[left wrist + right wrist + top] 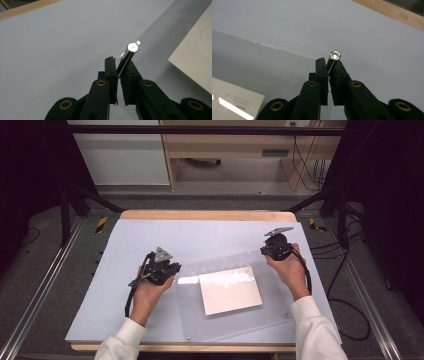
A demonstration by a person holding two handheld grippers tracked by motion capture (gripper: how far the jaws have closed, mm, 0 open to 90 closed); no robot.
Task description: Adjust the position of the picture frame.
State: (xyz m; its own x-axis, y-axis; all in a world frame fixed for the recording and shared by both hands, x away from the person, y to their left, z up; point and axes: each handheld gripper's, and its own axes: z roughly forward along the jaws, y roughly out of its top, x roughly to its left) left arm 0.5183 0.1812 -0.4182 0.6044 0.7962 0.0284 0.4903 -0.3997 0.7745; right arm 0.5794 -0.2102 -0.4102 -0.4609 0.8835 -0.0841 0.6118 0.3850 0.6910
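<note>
A clear plastic plate [190, 320] lies slantwise on the pale grey mat [200, 235], with a white sheet of paper [230, 291] on or under it. My left gripper [174, 269] is shut on the plate's near-left corner. In the left gripper view its jaws [120, 62] pinch the plate's edge just below a shiny metal stud [132, 47]. My right gripper [265, 252] is shut on the far-right corner. There its jaws [329, 63] clamp the edge beside another round stud [335, 55]. The plate [262, 65] slopes away from that corner, and the paper [232, 102] shows low on the left.
The mat covers a wooden table whose rim [200, 215] shows at the back. A small screw [189, 338] sits at the plate's front corner. Metal rails [40, 290] run along both sides, and cables [350, 320] lie on the floor at the right.
</note>
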